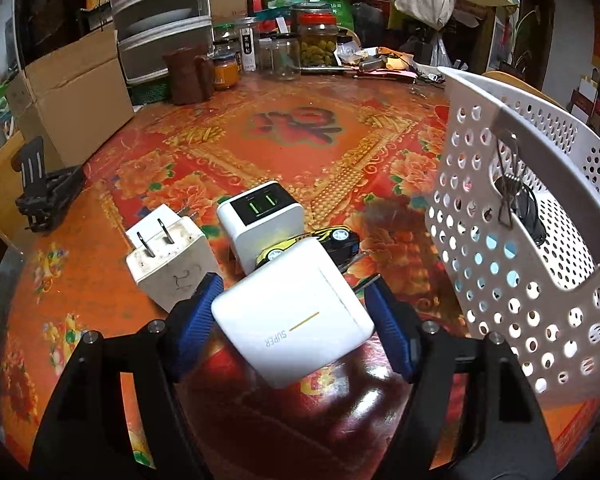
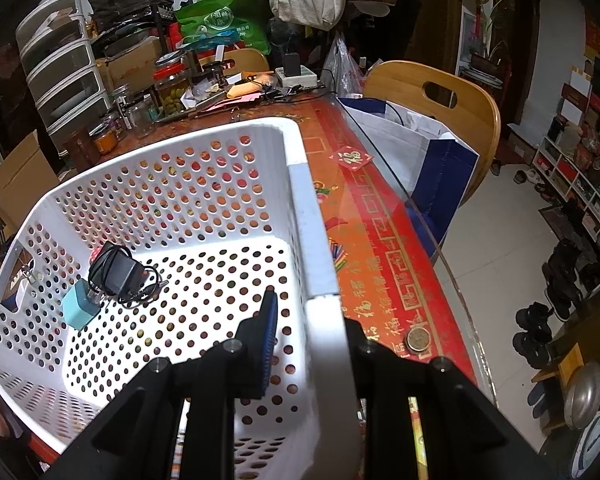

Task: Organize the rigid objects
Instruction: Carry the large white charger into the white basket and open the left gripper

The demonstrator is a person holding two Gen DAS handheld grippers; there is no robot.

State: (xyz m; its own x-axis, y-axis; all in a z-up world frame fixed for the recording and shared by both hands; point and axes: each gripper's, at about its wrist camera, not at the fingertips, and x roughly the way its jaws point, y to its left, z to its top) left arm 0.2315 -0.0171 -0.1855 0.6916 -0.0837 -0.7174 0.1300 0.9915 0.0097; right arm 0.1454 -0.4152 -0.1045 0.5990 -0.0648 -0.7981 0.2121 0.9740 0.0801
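Observation:
My left gripper (image 1: 294, 308) is shut on a white cube charger (image 1: 296, 312) marked SUPER, held just above the red tablecloth. Behind it lie a white two-prong charger (image 1: 168, 256), a white charger with green ports (image 1: 262, 220) and a yellow-and-black toy car (image 1: 320, 242). The white perforated basket (image 1: 500, 216) stands to the right. My right gripper (image 2: 312, 312) is shut on the basket's rim (image 2: 312, 240), one blue pad (image 2: 268, 320) inside the wall. Inside the basket lie a black adapter with cable (image 2: 120, 272) and a light-blue charger (image 2: 80, 308).
A black clamp stand (image 1: 44, 196) and a cardboard box (image 1: 72, 92) are at the left. Jars (image 1: 318, 40), a brown pot (image 1: 186, 74) and drawers crowd the table's back. A coin (image 2: 418, 338) lies near the glass table edge; a wooden chair (image 2: 440, 100) with a bag stands beyond.

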